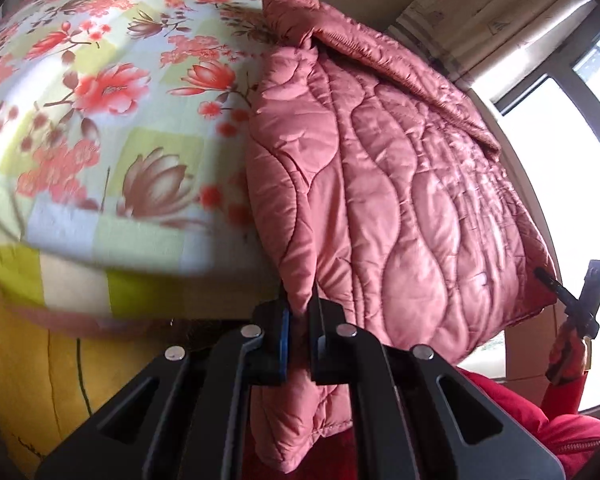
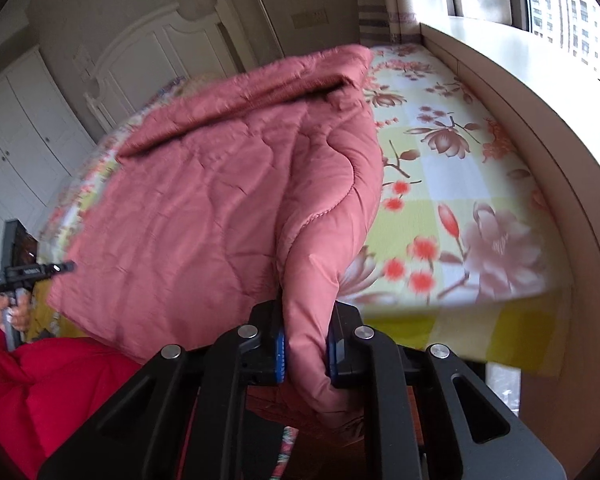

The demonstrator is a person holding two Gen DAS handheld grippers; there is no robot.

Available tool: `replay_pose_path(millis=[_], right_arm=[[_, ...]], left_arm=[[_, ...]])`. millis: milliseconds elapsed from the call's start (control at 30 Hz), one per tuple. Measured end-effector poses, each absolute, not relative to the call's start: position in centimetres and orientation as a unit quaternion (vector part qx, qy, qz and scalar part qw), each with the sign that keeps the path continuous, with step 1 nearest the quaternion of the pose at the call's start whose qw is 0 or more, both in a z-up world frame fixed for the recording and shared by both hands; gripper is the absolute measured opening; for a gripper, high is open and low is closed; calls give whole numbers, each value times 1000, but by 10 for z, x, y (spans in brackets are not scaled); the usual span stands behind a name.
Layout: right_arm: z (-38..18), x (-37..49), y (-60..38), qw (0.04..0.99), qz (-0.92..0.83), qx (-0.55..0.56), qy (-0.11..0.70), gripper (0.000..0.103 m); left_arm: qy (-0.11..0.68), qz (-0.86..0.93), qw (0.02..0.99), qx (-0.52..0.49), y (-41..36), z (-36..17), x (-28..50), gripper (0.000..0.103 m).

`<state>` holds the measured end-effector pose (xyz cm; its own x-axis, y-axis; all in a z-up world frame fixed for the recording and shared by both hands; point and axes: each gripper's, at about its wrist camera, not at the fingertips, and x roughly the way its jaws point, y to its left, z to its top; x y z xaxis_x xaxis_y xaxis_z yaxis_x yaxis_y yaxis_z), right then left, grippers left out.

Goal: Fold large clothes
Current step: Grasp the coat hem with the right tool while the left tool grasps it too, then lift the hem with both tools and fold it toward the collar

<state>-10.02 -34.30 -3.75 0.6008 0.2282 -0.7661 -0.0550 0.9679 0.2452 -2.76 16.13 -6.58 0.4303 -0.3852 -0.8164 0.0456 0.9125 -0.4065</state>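
Observation:
A pink quilted garment point(image 1: 400, 184) is stretched between both grippers, partly lifted off the bed. My left gripper point(image 1: 299, 320) is shut on one lower corner of it, with fabric pinched between the blue pads. My right gripper point(image 2: 305, 344) is shut on a thick fold of the same pink garment point(image 2: 204, 216). In the left wrist view the right gripper point(image 1: 548, 280) shows at the far right, clamped on the cloth's other edge. In the right wrist view the left gripper point(image 2: 66, 267) shows at the far left, held by a hand.
The bed with a floral sheet point(image 1: 100, 120) lies under the garment; its floral sheet point(image 2: 460, 208) runs along a window ledge point(image 2: 540, 92). White cabinets point(image 2: 20, 140) and a headboard stand behind. The person's red clothing point(image 2: 28, 384) is close below.

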Motion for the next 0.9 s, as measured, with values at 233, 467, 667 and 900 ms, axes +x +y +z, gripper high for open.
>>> replay_pose_path(millis=[233, 467, 667, 900], right_arm=[[-18, -101, -339, 898, 113, 125, 406, 15], [15, -79, -331, 906, 145, 106, 383, 15], [79, -45, -322, 926, 171, 81, 326, 15], [140, 81, -343, 918, 197, 146, 311, 15]], left_arm=[[485, -169, 835, -197, 166, -45, -27, 6], [448, -195, 855, -174, 157, -1, -11, 6], [381, -195, 897, -108, 138, 78, 18, 6], [368, -170, 907, -116, 141, 140, 131, 6]])
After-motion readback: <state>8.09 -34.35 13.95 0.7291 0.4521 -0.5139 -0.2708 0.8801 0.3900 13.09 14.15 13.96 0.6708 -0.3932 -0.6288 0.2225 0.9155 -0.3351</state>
